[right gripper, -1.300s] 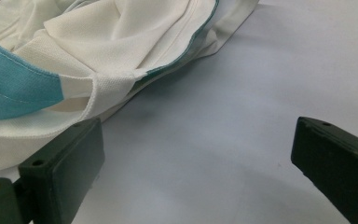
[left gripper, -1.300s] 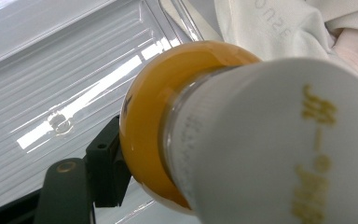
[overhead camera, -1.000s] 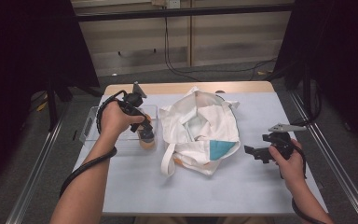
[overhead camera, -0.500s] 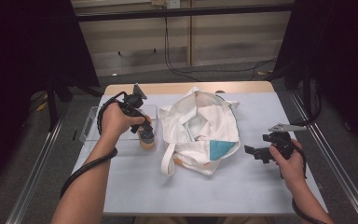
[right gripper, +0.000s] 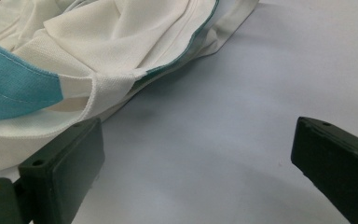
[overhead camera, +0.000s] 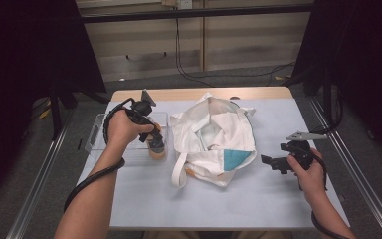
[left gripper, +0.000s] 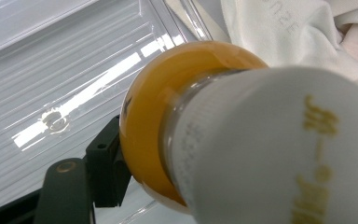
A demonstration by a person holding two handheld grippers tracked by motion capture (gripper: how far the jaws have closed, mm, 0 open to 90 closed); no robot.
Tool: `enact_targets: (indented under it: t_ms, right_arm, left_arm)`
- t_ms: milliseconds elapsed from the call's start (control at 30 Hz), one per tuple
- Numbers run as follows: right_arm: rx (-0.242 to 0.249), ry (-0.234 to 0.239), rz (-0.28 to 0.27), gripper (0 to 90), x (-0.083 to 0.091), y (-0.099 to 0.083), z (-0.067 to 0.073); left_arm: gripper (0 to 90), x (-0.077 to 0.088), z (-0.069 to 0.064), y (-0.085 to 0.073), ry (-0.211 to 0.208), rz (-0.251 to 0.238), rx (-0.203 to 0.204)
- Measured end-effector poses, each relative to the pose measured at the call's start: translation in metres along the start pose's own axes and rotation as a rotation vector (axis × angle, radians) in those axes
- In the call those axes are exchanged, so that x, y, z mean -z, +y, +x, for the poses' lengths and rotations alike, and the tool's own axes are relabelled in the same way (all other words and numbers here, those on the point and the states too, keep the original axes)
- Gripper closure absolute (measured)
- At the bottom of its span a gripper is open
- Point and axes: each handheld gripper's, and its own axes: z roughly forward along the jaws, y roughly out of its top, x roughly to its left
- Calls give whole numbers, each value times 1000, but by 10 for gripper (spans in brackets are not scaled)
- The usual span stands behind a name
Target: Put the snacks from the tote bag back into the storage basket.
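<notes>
In the left gripper view, close to the lens, a bottle [left gripper: 242, 140] is seen clamped between the jaws, with a white label and amber contents behind clear walls. It is judged rigid, smooth and fairly slippery, moderately heavy if full, and breakable if glass; hold is best taken across the body, as it is here, not at the narrower end. Behind the bottle a clear ribbed tray [left gripper: 65, 70] is shown, and white cloth at the upper right.

From the high view the bottle [overhead camera: 156, 145] is placed over the tray's [overhead camera: 98, 130] right end, just left of the bag [overhead camera: 214, 139], in the left gripper [overhead camera: 151, 137]; whether it rests on the tray cannot be told. The label and the grip are made plain by the gripper view, the layout by the high view.

Farther right, the right gripper [overhead camera: 274, 164] is held near the bag with its jaws spread and nothing between them; in the right gripper view bare table [right gripper: 242, 116] is seen between them, and a teal patch [right gripper: 14, 84] beyond.
</notes>
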Motion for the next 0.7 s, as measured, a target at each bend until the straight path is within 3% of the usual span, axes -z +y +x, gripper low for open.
enact_targets:
  t_ms: [700]
  right_arm:
    - [4,1,1,25,-1,-1,2]
  left_arm:
    - [270,-3,0,-4,-1,-25,-9]
